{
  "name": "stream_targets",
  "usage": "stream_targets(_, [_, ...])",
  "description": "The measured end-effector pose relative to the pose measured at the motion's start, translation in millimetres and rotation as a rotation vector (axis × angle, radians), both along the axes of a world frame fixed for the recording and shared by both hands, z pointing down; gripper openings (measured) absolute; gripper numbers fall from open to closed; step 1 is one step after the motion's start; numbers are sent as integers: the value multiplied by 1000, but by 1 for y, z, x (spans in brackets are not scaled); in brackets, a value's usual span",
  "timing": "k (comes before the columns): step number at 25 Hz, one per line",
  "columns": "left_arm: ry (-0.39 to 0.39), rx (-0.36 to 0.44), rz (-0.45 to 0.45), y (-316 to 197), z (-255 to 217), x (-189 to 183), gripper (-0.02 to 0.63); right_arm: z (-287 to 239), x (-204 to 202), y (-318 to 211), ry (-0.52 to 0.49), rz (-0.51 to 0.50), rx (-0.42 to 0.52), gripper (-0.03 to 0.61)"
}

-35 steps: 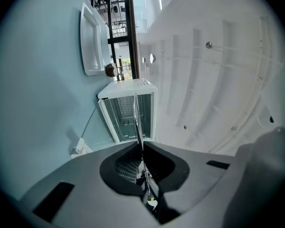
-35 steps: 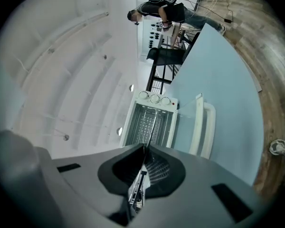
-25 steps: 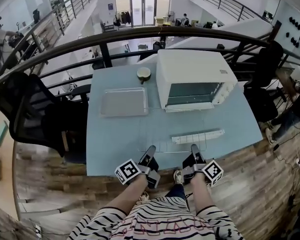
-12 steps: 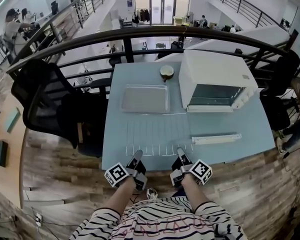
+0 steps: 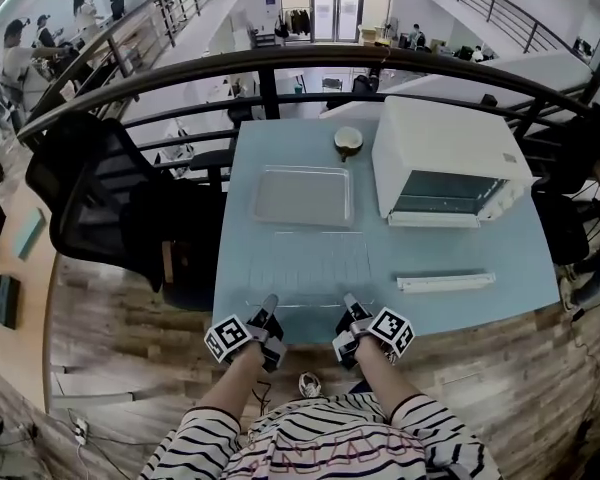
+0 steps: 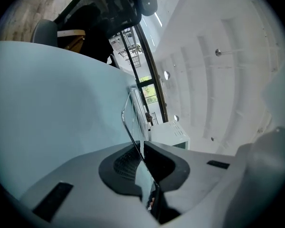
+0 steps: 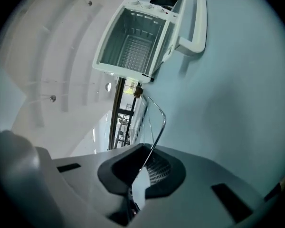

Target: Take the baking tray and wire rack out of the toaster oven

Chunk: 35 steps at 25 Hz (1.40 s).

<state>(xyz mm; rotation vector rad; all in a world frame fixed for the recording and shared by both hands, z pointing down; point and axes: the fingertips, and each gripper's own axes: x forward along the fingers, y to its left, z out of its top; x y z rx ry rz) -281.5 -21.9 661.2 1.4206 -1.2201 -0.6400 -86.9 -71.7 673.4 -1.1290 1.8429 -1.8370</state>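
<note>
Silver baking tray sits out on the pale blue desk, just left of the white toaster oven, so that part looks done. The wire rack is out too. It lies flat at the near side of the desk, in front of the tray. I cannot tell if it touches the desk yet. The left gripper and the right gripper each have their fingers closed tight on the rack's near edge. I think all that is left is to set it down and let go. The head view shows both things and both grippers at once. Only the left gripper view and the right gripper view show the thin wire pinched between the dark fingers. The right gripper view also looks into the oven, and it looks empty inside.
</note>
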Motion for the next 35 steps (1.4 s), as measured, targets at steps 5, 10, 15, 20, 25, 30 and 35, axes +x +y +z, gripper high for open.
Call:
stream_targets(5, [0,-46,-1,-9,12,-9,35,12,-8,-6,21,-2,-49,29])
stream_targets(10, [41,-114,-11,-11,21,-15,34,18,-13,-7,27,-19,-127,29])
stream_targets(15, [53,-200,25,-14,26,-15,35,21,-15,-9,91,-66,-169,31])
stream_targets(20, [-19,-248,152,-15,27,-7,74,30,-18,-3,254,-202,-184,67])
stream_targets(25, [-38,-284,347,-16,25,9,273,36,-21,1,320,-347,-195,120])
stream_targets(30, [-88,-324,489,-11,21,19,318,34,-20,3,319,-395,-230,130])
stream_targets(35, [-164,-336,531,-16,18,17,334,29,-23,5,330,-536,-242,199])
